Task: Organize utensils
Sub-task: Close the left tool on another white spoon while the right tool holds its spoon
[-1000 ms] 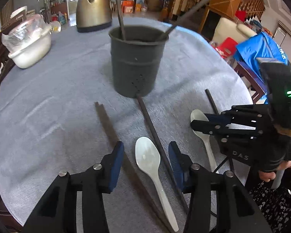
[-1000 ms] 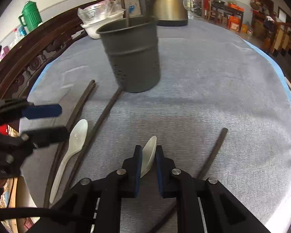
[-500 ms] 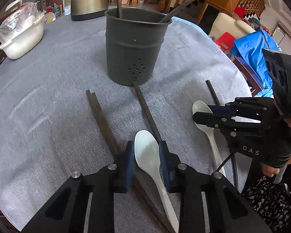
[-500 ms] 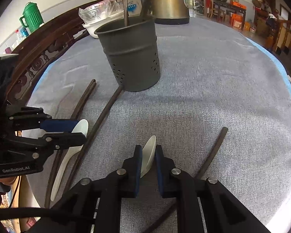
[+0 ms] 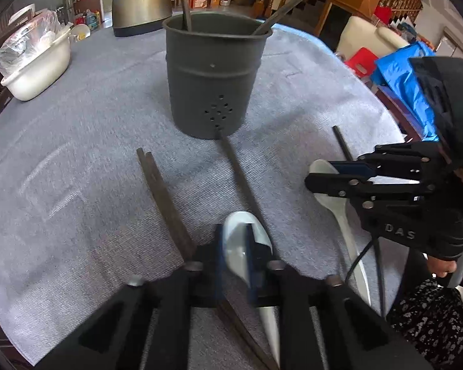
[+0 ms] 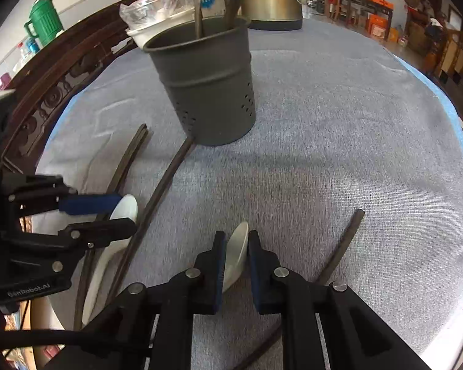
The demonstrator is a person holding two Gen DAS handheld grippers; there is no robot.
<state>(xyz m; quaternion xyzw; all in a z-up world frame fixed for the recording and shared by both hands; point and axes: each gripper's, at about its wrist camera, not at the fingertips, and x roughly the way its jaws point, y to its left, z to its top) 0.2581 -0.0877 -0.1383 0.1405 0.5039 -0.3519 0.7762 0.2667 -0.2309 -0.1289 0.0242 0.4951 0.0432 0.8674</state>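
A dark grey utensil holder (image 5: 214,80) stands mid-table with two dark chopsticks in it; it also shows in the right wrist view (image 6: 205,83). My left gripper (image 5: 237,256) is shut on a white spoon (image 5: 236,246) near the table's front. My right gripper (image 6: 234,259) is shut on another white spoon (image 6: 236,256), also seen in the left wrist view (image 5: 333,197). A pair of dark chopsticks (image 5: 163,203) and a single one (image 5: 240,178) lie on the grey cloth between us. Another chopstick (image 6: 342,243) lies right of my right gripper.
A brass kettle (image 5: 140,0) stands behind the holder. A white bowl with a plastic bag (image 5: 35,58) sits at the far left. A carved wooden chair back (image 6: 61,89) borders the table. A green jug (image 6: 43,21) stands beyond it.
My left gripper moved forward and closed on the white spoon, which now sits tilted between the fingers. My right gripper stayed shut on its spoon and came closer to the holder.
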